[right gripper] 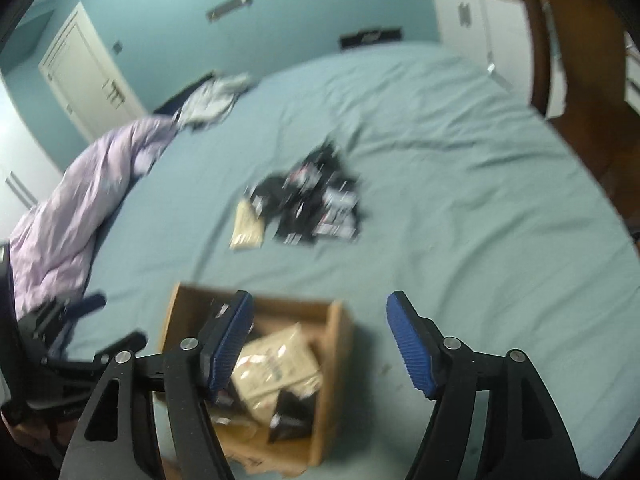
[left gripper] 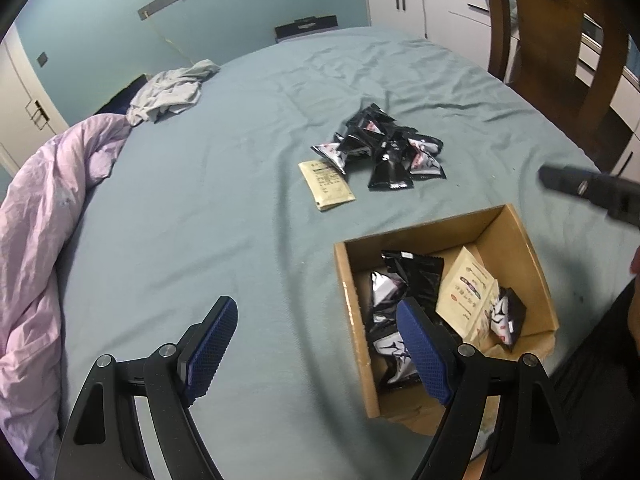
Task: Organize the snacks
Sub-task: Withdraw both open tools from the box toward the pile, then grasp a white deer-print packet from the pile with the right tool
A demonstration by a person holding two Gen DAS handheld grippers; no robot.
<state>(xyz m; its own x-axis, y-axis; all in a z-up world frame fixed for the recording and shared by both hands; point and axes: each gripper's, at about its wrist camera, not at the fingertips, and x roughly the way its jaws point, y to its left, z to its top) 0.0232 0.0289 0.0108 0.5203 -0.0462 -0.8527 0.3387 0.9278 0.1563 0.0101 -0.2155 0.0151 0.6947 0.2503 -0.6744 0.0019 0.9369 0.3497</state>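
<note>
A pile of black snack packets (left gripper: 386, 148) lies on the teal bed sheet, with a beige sachet (left gripper: 326, 185) beside it. Nearer me stands an open cardboard box (left gripper: 508, 224) holding black packets and a beige pouch (left gripper: 466, 292). My left gripper (left gripper: 316, 348) is open over the sheet by the box's left wall, nothing between its fingers. In the blurred right wrist view my right gripper (right gripper: 320, 344) is open above the box (right gripper: 334, 320), empty; the pile (right gripper: 312, 208) and sachet (right gripper: 246, 230) lie beyond. The right gripper's dark tip (left gripper: 580, 188) shows at the left view's right edge.
A lilac duvet (left gripper: 48, 216) is bunched along the bed's left side, with grey clothing (left gripper: 172, 90) behind it. A wooden chair back (left gripper: 560, 48) and white cabinets (left gripper: 416, 4) stand at the far right. A white door (right gripper: 88, 76) is at the far left.
</note>
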